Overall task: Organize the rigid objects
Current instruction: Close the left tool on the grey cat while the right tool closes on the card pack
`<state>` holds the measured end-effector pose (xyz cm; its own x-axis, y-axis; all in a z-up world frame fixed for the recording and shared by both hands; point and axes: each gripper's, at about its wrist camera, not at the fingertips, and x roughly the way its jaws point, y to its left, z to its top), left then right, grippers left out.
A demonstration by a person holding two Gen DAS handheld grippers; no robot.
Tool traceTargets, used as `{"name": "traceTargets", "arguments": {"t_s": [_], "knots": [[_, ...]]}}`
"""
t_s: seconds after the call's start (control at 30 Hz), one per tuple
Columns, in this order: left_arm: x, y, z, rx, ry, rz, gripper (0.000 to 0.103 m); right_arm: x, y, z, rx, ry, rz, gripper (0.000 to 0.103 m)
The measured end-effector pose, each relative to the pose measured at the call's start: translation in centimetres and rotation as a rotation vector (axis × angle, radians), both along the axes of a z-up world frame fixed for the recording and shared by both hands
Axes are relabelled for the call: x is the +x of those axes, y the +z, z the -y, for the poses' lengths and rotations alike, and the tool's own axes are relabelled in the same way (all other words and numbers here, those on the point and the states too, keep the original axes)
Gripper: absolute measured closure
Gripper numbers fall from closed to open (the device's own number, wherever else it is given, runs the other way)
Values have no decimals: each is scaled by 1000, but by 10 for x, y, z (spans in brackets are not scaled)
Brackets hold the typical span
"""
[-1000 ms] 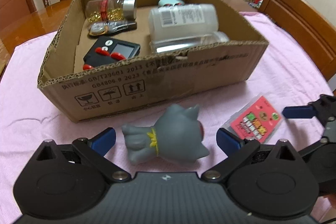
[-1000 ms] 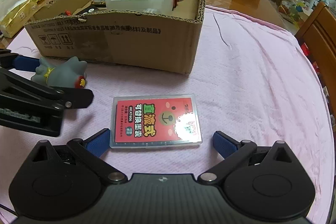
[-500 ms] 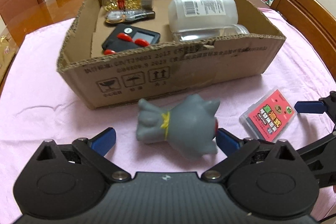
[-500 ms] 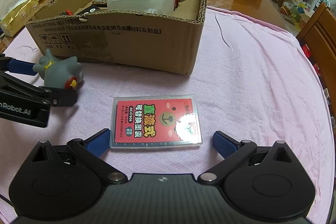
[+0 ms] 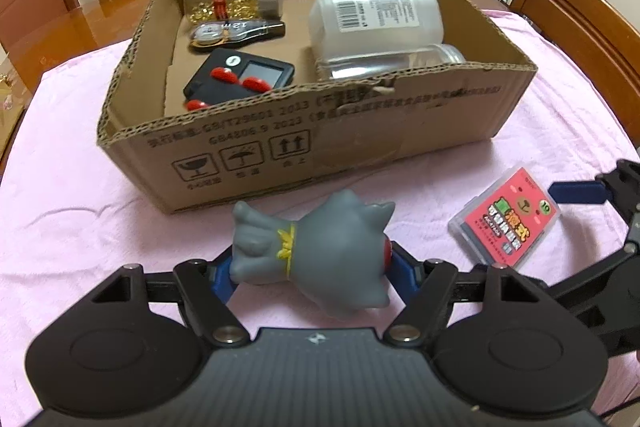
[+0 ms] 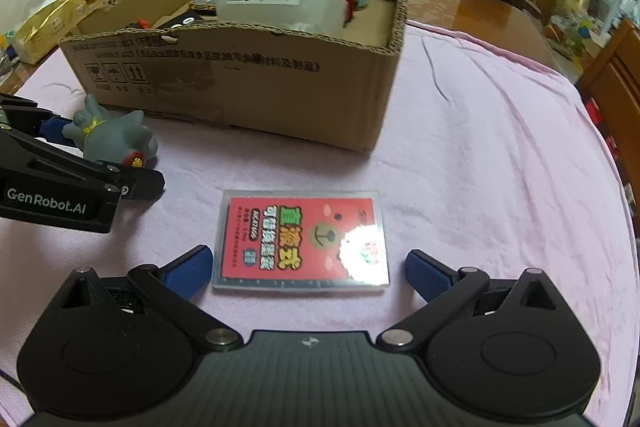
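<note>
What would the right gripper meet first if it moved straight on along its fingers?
Probably the red card case lying flat on the pink cloth: it sits between the open fingers of the right gripper, right ahead. The cardboard box lies farther behind it.

I see the grey toy (image 5: 320, 259) hiding both blue pads of my left claw (image 5: 312, 277). The box wall (image 5: 320, 147) covers the glass jar (image 5: 392, 61) partly. Room behind is blurred.

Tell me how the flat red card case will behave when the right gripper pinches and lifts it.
The card case looks stiff and probably light. Its glossy clear plastic may slip. Lying flat on the pink cloth, it offers only thin edges.
</note>
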<state>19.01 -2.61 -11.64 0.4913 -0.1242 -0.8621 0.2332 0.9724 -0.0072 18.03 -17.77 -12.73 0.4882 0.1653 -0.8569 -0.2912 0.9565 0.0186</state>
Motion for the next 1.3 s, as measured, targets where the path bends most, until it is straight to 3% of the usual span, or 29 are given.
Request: {"name": "traceTargets", "arguments": {"t_s": [0.27,0.6,0.77,1.1,1.3], "knots": [[0,0,0,7,2,-2,30,12,2,-8,-4,65,-28,0],[3,0,-1,3,-1,0,29,24,4,-15,-25,32,-91,1],[3,1,-2,2,0,-1,30,25,9,-14,-25,28,-87,11],[3,8,1,32,-31,13,28,31,9,-16,-26,33,-95,10],[6,6,0,24,-25,-21,28,35,7,-15,-30,45,-100,10]]}}
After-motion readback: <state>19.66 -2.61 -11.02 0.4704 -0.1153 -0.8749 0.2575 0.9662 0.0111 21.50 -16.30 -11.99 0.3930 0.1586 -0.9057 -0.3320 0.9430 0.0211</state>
